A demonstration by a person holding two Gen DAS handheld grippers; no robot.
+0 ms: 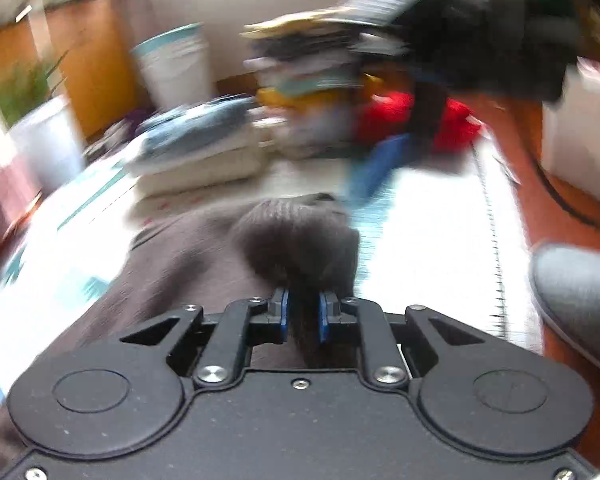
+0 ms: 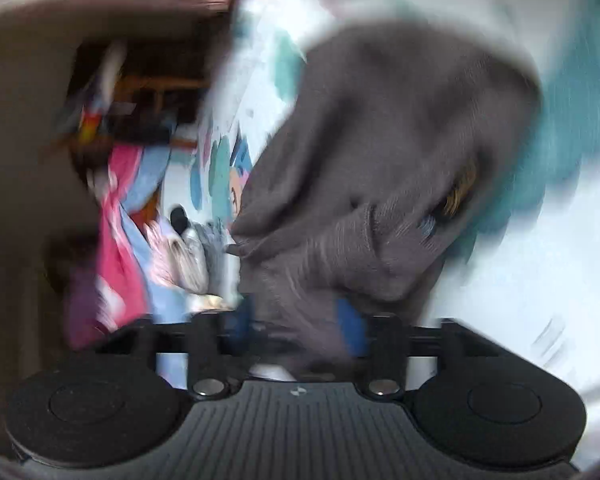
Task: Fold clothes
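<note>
Both grippers work one grey ribbed knit garment (image 1: 296, 236): left gripper (image 1: 304, 316) clamps a bunched fold for lifting, right gripper (image 2: 296, 324) stands apart around cloth.

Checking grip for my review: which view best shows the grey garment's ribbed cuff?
The left wrist view: the ribbed cuff bunches above the nearly shut left tongs, fairly sharp. The right wrist view shows its ribbing blurred, between wider right tongs.
</note>
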